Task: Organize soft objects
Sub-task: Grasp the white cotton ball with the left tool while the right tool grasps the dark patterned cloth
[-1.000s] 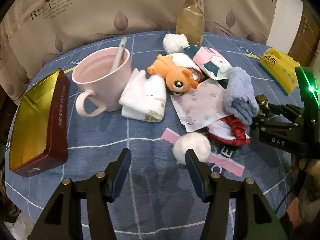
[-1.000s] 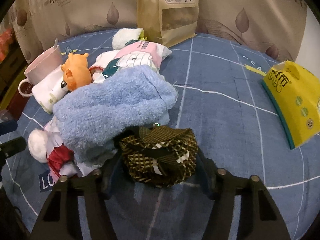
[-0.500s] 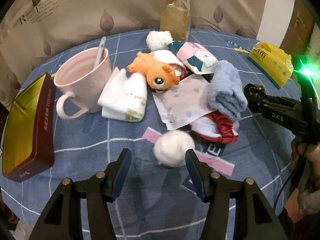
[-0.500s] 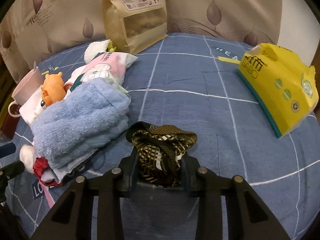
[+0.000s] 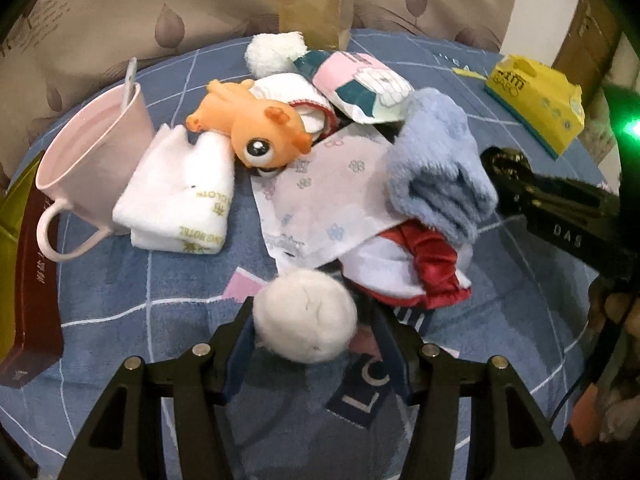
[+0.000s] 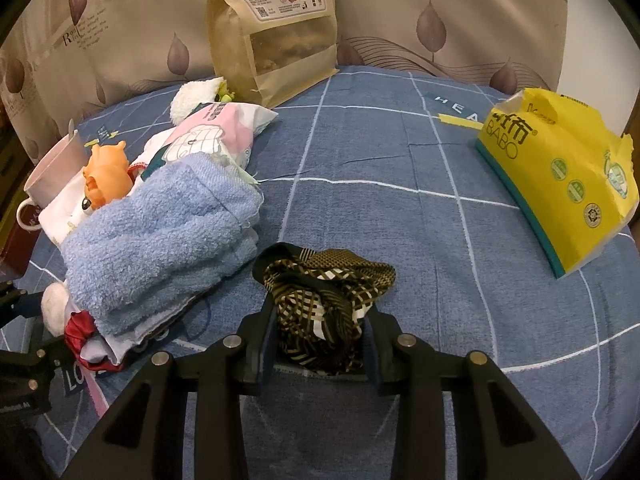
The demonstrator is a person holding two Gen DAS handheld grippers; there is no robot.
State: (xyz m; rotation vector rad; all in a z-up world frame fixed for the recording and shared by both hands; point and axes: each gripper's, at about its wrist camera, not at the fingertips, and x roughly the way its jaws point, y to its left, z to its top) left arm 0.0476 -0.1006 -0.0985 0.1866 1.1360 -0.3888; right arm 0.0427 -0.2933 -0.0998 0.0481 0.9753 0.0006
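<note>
Surface: you've got a table under a blue quilted cloth with white grid lines [image 6: 400,168], with a beige leaf-print curtain behind it. I'll place everything off the folded light-blue terry towel [image 5: 436,168].

Right tool: your right gripper [image 6: 320,344] is clamped down on the crumpled brown-and-black checked fabric [image 6: 324,300], which sits on the cloth just beside the towel, on its side facing the torn yellow tissue box [image 6: 560,184].

Left tool: your left gripper [image 5: 316,344] has its jaws standing wide apart, with the fluffy white pompom [image 5: 306,316] between them. I can't see the pads pressing it, so I'd call it unclenched.

Pompom spot: near the towel's front end, touching the red-and-white satin cloth [image 5: 416,272] that pokes out from under it.

Step in hand: looks like you're mid double pick, right side already gripped, left side lined up.

Next move: I'd guess squeeze the left jaws gently, since that ball will squash. Then lift the checked fabric clear of the towel edge.

Watch out: the pompom may be attached to the satin cloth, so the whole pile could drag.
</note>
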